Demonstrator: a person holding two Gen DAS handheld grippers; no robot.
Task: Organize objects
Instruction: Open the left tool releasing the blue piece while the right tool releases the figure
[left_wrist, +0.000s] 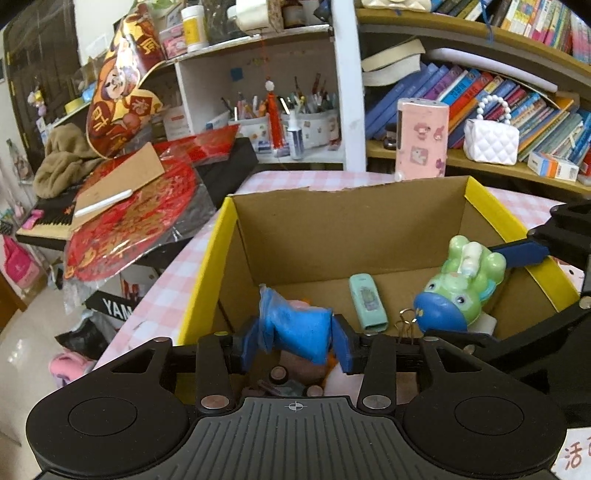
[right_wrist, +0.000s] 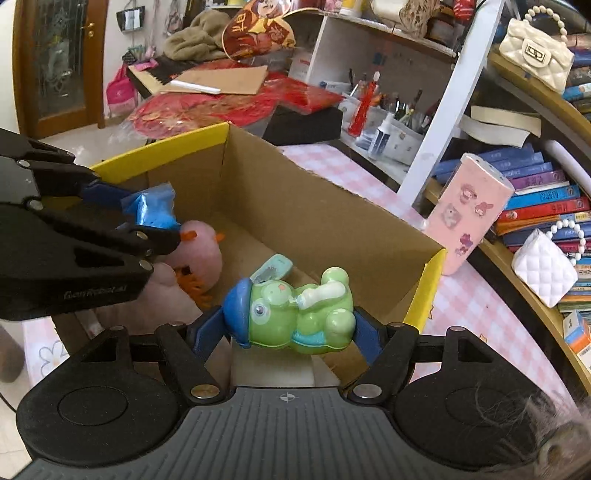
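left gripper (left_wrist: 295, 345): clamped on a blue crumpled bag (left_wrist: 295, 328), held over the near end of the cardboard box (left_wrist: 332, 229)
right gripper (right_wrist: 291, 332): jaws tight on the green frog toy (right_wrist: 295, 310), on its side above the box
box floor: mint case (left_wrist: 367, 301), pink plush (right_wrist: 199, 251)
behind the box: pink sticker case (left_wrist: 421, 138), upright on the checked cloth (left_wrist: 295, 179)

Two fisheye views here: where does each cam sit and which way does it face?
Left wrist: on the left gripper, looking along its fingers into the cardboard box; it grips a blue packet; right gripper enters at right.
Right wrist: on the right gripper, facing the box's far corner; it grips a green frog toy; left gripper shows at left.
Shared: box, both held items, mint case.
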